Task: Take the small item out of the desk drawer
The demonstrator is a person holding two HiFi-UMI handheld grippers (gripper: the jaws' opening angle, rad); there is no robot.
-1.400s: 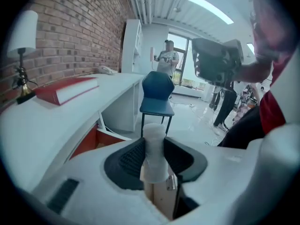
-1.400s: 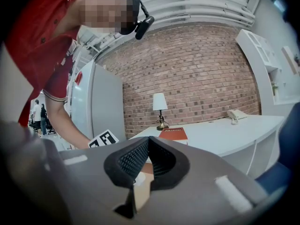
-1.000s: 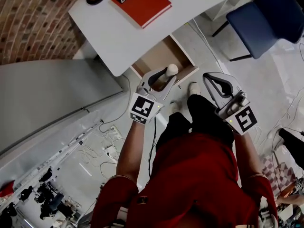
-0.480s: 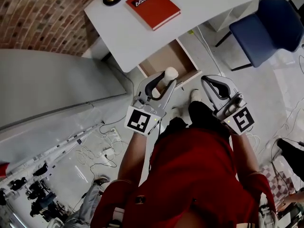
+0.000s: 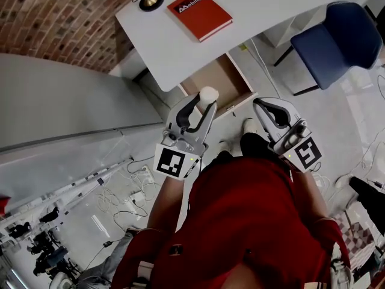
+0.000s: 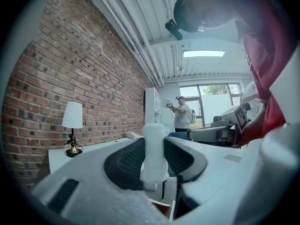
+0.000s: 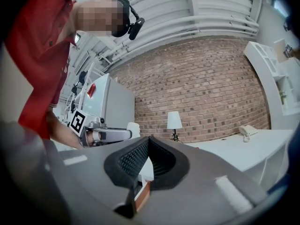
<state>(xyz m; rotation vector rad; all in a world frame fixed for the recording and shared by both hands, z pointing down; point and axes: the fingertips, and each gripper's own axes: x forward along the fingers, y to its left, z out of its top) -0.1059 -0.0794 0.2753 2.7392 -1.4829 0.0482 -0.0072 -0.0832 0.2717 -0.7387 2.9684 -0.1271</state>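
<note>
Currently, the removal step is judged nearly complete. The small item (image 5: 208, 94), a white stubby cylinder, is held clear of the drawer (image 5: 212, 76), which is seen standing open and otherwise bare under the desk (image 5: 174, 47). In the head view the item is seen over the drawer's front edge rather than down inside it. In the left gripper view it is seen against the room beyond, with the lamp (image 6: 72, 128) and the desk top at about its own level, so it is taken to be lifted out.

Left gripper (image 5: 202, 103): jaws are set wide and the item is clamped upright between the ribbed pads (image 6: 125, 159). Both pads are pressed against its sides, and its top stands above the jaw tips.

Right gripper (image 5: 260, 105): jaws are brought together at the tips and nothing is held. It is carried beside the left gripper, apart from the drawer and the item.

Next move, as judged: no set-down place is named in the task. The item would need to be carried away from the drawer opening with the grip unchanged and the cylinder kept upright. A slip is thought possible, since the smooth rounded body is gripped on its sides only. The desk top near the red book (image 5: 200, 13) is noted as free surface.
</note>
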